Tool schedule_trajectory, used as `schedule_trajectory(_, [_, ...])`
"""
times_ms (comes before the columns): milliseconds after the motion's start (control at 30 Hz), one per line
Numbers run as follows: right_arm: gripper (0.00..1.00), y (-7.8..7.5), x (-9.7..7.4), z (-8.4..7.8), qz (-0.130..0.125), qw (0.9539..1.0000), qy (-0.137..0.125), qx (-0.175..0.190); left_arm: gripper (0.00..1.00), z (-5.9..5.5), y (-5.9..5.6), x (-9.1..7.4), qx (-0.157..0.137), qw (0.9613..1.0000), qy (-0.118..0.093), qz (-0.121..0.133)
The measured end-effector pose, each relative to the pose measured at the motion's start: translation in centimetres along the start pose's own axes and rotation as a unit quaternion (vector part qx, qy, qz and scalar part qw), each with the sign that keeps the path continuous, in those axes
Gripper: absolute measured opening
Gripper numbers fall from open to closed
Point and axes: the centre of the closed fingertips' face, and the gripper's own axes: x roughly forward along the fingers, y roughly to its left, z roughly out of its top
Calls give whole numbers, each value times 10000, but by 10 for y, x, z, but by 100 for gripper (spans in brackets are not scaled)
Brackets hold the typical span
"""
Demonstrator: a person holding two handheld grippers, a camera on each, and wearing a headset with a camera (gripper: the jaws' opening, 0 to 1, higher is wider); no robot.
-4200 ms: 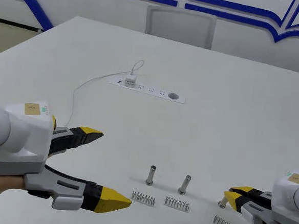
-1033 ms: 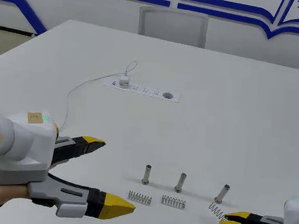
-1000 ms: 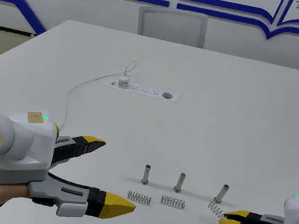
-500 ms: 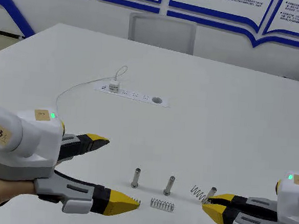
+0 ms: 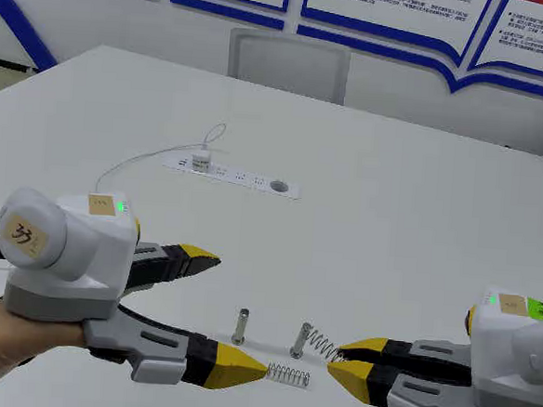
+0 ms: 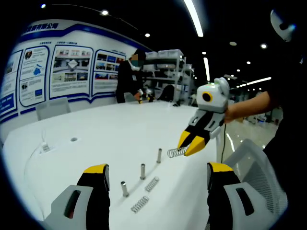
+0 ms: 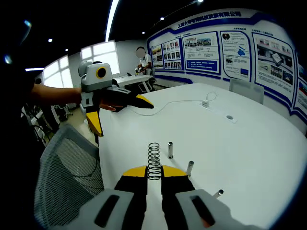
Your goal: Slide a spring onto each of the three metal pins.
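Observation:
Two metal pins (image 5: 241,325) (image 5: 299,340) stand upright on the white table (image 5: 391,221); the right gripper view shows all three pins (image 7: 170,149) (image 7: 190,168) (image 7: 218,193). My right gripper (image 5: 340,357) is shut on a spring (image 5: 322,341), held above the table with its free end close to the middle pin's top. That held spring (image 7: 154,160) sticks out straight between the jaws. Two more springs (image 6: 152,183) (image 6: 140,203) lie flat beside the pins. My left gripper (image 5: 231,312) hovers open to the left of the pins, with nothing in it.
A white power strip (image 5: 232,175) with a plugged charger (image 5: 200,161) and a cable lies at mid-table. A grey chair (image 5: 286,65) stands at the far edge. A person (image 6: 132,76) stands at another table farther off.
My right gripper has lifted the rightmost spring off the table and carried it left toward the middle pin. The left gripper stays open. The head camera has shifted.

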Motion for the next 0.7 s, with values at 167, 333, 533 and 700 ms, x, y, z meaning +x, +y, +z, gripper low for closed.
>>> schedule_trajectory(167, [10,12,0,11,118,9995,35,-275,73,1,-10,3,23,9996,41,-286])
schedule_trajectory(333, [10,19,1,19,243,9990,8,-362,65,3,-18,7,99,9986,107,-513])
schedule_trajectory(533, [10,24,2,21,331,9986,3,-407,54,5,-25,10,35,9974,108,-714])
schedule_trajectory(700, [10,31,3,24,456,9981,-26,-406,50,2,-29,10,24,9966,171,-804])
